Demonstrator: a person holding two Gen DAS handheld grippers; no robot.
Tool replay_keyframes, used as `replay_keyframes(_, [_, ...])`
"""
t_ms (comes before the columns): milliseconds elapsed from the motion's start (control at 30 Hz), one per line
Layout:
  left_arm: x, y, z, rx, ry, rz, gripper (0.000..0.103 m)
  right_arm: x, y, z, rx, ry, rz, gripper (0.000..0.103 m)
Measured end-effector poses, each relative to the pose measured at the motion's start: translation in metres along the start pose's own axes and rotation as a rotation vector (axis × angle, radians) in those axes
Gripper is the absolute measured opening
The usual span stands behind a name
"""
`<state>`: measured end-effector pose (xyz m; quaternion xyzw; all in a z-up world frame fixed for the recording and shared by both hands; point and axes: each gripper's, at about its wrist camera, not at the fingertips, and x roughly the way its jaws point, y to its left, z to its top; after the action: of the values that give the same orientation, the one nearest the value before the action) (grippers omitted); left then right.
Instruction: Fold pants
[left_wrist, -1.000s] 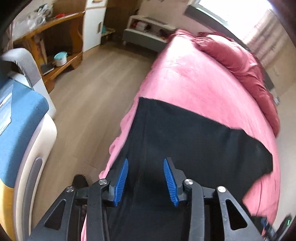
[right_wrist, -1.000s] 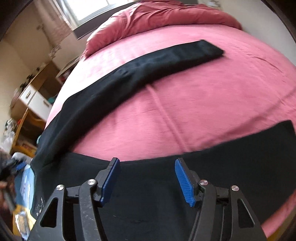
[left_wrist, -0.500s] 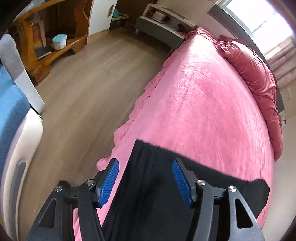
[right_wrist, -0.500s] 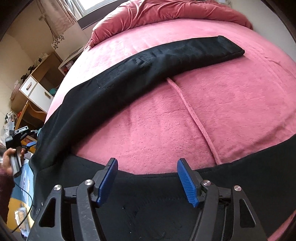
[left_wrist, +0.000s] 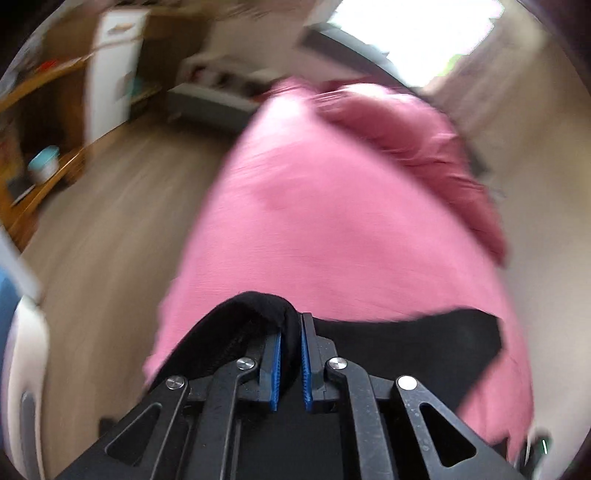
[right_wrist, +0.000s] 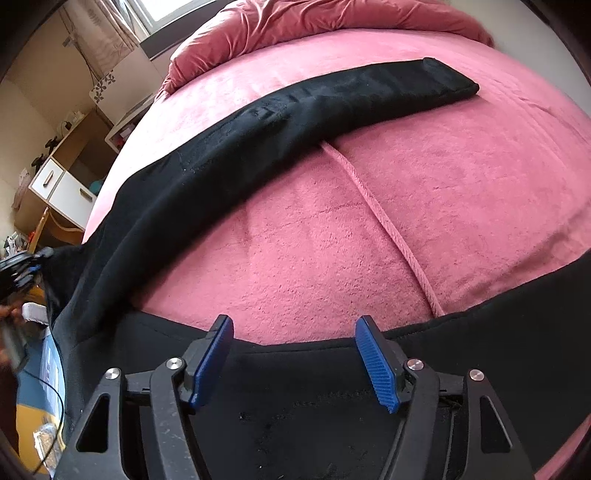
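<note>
Black pants (right_wrist: 229, 155) lie spread on a pink bed (right_wrist: 369, 221). One leg runs up to the far right of the right wrist view; the other part (right_wrist: 332, 387) lies under my right gripper (right_wrist: 295, 354), which is open and empty just above the cloth's edge. In the blurred left wrist view my left gripper (left_wrist: 291, 354) is shut on a bunched edge of the pants (left_wrist: 266, 306), and more black cloth (left_wrist: 443, 343) trails to the right.
A rumpled pink duvet (right_wrist: 314, 22) lies at the bed's far end. Wooden floor (left_wrist: 110, 240), wooden shelves (left_wrist: 37, 147) and a white cabinet (left_wrist: 110, 66) are left of the bed. A drawer unit (right_wrist: 62, 192) stands beside the bed.
My left gripper has closed on the pants edge and is moving fast, blurring its view. My right gripper has stayed open and come slightly closer to the cloth.
</note>
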<state>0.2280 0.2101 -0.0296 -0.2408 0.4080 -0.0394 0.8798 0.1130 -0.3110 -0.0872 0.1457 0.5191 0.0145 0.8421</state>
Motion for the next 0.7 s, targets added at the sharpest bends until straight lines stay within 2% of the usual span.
replay_keyframes(167, [-0.073,-0.045,-0.052,0.163,-0.030,-0.248,0.008,-0.007,-0.002,0.001,0.014,-0.009,0.021,0.069])
replay_keyframes(233, [-0.099,-0.055,-0.080,0.207,-0.012,-0.347,0.008,-0.011,-0.002,0.004,0.017,-0.014,0.036,0.069])
replay_keyframes(333, [-0.129,-0.065,-0.121,0.254,0.017,-0.448,0.007,-0.016,0.000,0.014,0.019,-0.021,0.062,0.069])
replay_keyframes(400, [-0.139,-0.072,-0.147,0.290,0.036,-0.477,0.007,-0.018,0.004,0.022,0.024,-0.028,0.076,0.069])
replay_keyframes(500, [-0.149,-0.070,-0.179,0.279,0.097,-0.522,0.007,-0.017,0.012,0.035,0.025,-0.031,0.118,0.069])
replay_keyframes(700, [-0.171,-0.053,-0.230,0.244,0.166,-0.517,0.007,-0.004,0.034,0.070,0.049,-0.025,0.184,0.062])
